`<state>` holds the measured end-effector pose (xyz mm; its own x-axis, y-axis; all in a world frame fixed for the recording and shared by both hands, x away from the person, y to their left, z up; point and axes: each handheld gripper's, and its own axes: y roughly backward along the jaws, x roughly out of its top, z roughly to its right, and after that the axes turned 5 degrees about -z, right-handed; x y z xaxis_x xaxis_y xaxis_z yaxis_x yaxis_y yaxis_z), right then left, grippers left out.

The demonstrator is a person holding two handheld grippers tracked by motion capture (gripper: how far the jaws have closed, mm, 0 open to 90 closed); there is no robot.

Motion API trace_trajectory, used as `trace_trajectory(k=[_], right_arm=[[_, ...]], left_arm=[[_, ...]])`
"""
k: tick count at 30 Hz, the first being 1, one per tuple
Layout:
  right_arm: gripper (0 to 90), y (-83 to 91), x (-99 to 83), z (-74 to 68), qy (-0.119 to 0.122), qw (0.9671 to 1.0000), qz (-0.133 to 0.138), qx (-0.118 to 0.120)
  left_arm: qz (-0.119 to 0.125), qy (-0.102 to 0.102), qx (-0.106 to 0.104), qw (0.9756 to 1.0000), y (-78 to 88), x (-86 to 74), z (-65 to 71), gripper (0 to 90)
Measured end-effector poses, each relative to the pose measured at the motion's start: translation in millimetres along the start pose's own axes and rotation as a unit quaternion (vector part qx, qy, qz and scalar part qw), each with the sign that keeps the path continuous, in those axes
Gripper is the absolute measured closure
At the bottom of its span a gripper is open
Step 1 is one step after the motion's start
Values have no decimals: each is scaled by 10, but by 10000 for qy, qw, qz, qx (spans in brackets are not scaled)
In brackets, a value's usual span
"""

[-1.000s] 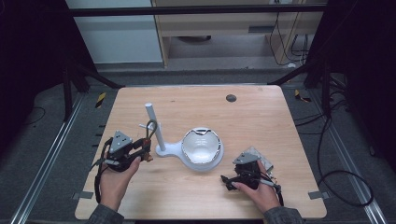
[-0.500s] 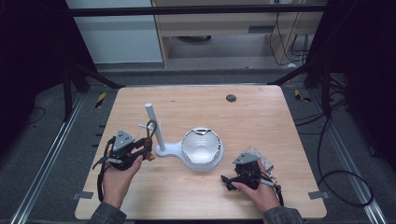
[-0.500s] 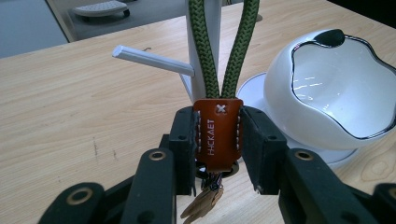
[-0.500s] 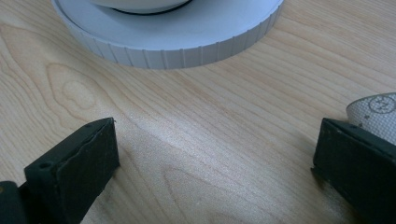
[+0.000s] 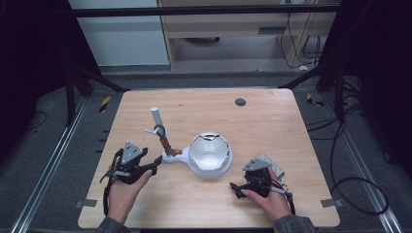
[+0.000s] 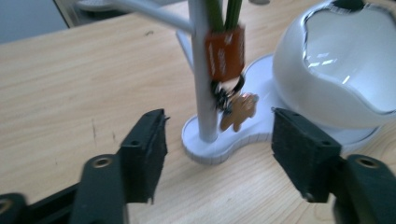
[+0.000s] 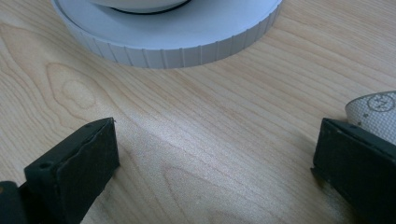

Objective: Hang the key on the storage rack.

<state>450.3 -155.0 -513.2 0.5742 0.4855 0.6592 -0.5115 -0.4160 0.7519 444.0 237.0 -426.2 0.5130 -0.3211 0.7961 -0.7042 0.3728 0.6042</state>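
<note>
The worktop [image 5: 272, 126] lies bare across its far half, from ten o'clock round to two, save a small dark disc [image 5: 240, 102] near twelve. At the centre the white stand [image 5: 204, 165] blocks passage: its upright post [image 5: 158, 124] at ten o'clock of the bowl [image 5: 209, 153], with a keyring [image 6: 224, 60] hanging beside the post. Open wood separates the stand's base from the right gripper [image 7: 210, 177] at five o'clock. The left gripper [image 6: 217, 154], jaws just opened and holding nothing, faces the post closely.

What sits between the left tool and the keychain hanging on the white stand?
Nothing visible. The left tool has just opened, its jaws empty; bare table lies before the keychain, which hangs against the white stand's post.
</note>
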Motion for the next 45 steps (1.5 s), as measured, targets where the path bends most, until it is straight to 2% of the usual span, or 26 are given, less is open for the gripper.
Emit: trace_trajectory(k=[5,8,9,12,14,15,18,19,21,23,26,28,29,33,34,35,37,43,45], right_arm=[[2,9,-9,0,-24,10000,-4,-8],[2,14,-13,-3,-56,10000,-11,-26],[2,18,-18,-6,-86,10000,-14,-41],[2,23,-20,-10,-113,9999,-20,-42],[5,24,-21,-9,-117,9999,-17,-51],[7,24,-21,-9,-129,9999,-14,-44],[57,66,-1,-5,-96,9998,-168,-25],[47,100,10,-10,-40,9997,-220,-5],[43,165,32,-9,57,9997,-255,16],[46,262,75,4,146,9994,-321,45],[56,391,145,63,230,9984,-517,-11],[62,432,163,91,246,9982,-546,-45],[69,526,198,160,188,9976,-662,-79],[77,682,222,287,49,9959,-864,-267],[77,682,222,287,49,9959,-864,-267],[88,775,214,355,-62,9955,-898,-308],[90,838,193,401,-173,9947,-952,-338],[83,932,101,532,-371,9924,-1111,-384],[79,945,59,613,-444,9912,-1179,-413]], left_arm=[[-221,141,97,9996,-156,-194,-82,210],[-356,219,50,9991,-226,-266,-122,159],[-431,257,19,9987,-262,-302,-143,155],[-454,352,12,9983,-315,-371,-212,132],[-511,330,6,9982,-326,-383,-227,109],[-561,267,78,9980,-334,-407,-257,108],[-590,367,109,9975,-336,-438,-292,86],[-717,427,43,9965,-353,-472,-310,82],[-845,448,56,9954,-368,-492,-317,81],[-844,464,82,9953,-375,-500,-329,81],[-876,534,63,9947,-391,-526,-346,79],[-925,512,61,9944,-399,-535,-345,78],[-982,436,69,9942,-414,-539,-337,77],[-998,367,-29,9943,-451,-529,-297,74],[-998,367,-29,9943,-451,-529,-297,73],[-1026,331,-64,9942,-458,-531,-286,69],[-1043,291,-87,9941,-464,-541,-282,68],[-1144,251,-53,9931,-503,-566,-290,67],[-1175,260,-45,9927,-517,-580,-291,67]])
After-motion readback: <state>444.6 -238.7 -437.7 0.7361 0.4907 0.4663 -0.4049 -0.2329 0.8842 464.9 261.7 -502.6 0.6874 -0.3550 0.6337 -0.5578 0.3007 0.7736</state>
